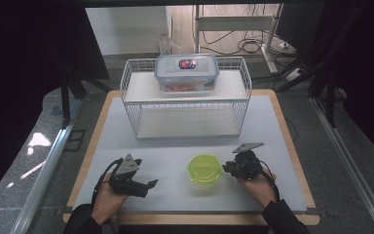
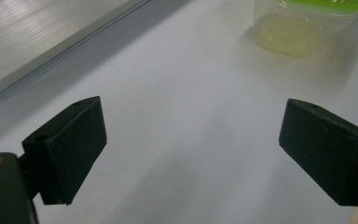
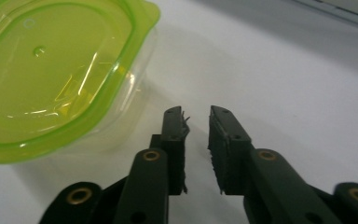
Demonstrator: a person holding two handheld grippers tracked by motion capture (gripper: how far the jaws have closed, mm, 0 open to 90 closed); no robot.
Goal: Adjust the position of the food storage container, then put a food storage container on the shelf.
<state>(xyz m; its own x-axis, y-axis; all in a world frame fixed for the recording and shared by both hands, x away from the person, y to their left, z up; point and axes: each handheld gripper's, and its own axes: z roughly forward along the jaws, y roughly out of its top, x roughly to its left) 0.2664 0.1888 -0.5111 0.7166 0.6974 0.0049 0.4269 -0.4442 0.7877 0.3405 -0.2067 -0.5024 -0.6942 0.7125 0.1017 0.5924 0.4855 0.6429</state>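
**Both grippers parked either side of the green-lidded tub, nothing grabbed yet**

Biggest first: white table (image 1: 126, 141), with a white wire rack (image 1: 131, 92) at 12 o'clock. On the rack's top shelf, a clear lock-lid food box (image 1: 187, 72) with something orange inside, can't make out what. Down near 6 o'clock on the table, a small clear container with green lid (image 1: 204, 168), lid on, standing upright between the two hands.

Left gripper (image 1: 148, 187) at roughly 8 o'clock of that tub, well apart from it, jaws spread wide and holding nothing; in the left gripper view the tub (image 2: 303, 23) sits far ahead toward 1 o'clock. Right gripper (image 1: 226, 168) just beside the tub at its 3 o'clock, jaws nearly closed with only a narrow gap, empty. In the right gripper view the tub (image 3: 51, 79) lies off at 10 o'clock of the tips (image 3: 196, 121), outside the gap, not between them.

Possible trouble, just a guess: tub looks light, so a push from those almost-shut right jaws would probably slide or tip it instead of gripping. Needs opening wider first. Gripping the lid edge alone might pop the lid off.
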